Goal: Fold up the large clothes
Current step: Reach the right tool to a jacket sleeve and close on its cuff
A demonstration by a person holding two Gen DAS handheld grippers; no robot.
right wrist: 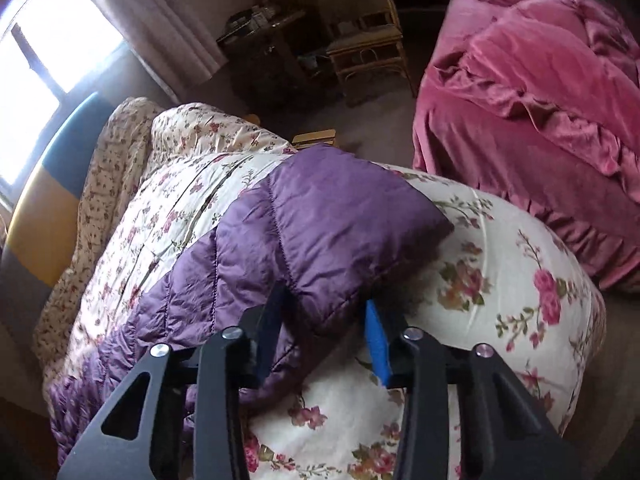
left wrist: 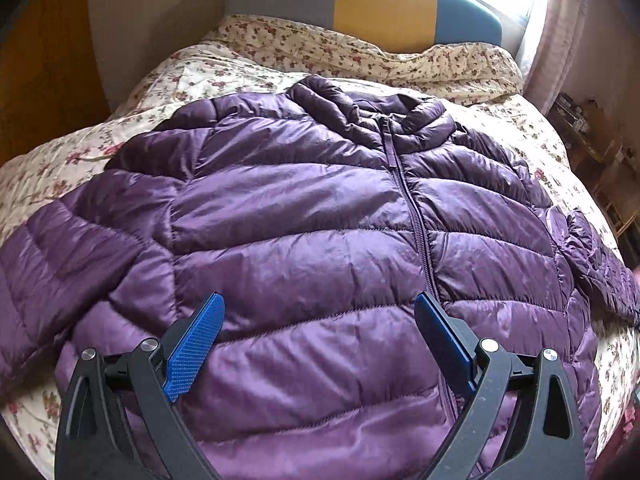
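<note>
A: Where is the jacket [left wrist: 304,216]?

B: Purple quilted puffer, spread front-up on the floral quilt [left wrist: 52,168] of the bed. Zip [left wrist: 416,216] closed, running up to the collar [left wrist: 400,116], which points toward the headboard [left wrist: 360,0]. One sleeve lies out to the left of the left wrist view, the other trails off at its right edge.

A: Left gripper [left wrist: 318,308]?

B: Jaws spread wide, nothing between them. It hangs above the lower front of the jacket, blue pads [left wrist: 192,352] either side of the panel left of the zip. Contact with the fabric: cannot tell.

A: Right gripper [right wrist: 326,308]?

B: Positioned at the sleeve [right wrist: 312,232], near the cuff end. The sleeve's edge sits between the two fingers; the far finger is partly hidden behind the fabric, the near blue pad [right wrist: 378,348] stands clear of it with a gap. Reads as not closed on the sleeve.

A: Surroundings?

B: Pink-covered bed [right wrist: 540,100] across the floor, rattan chair [right wrist: 368,48], bright window [right wrist: 44,52] with curtain [right wrist: 160,28].
</note>
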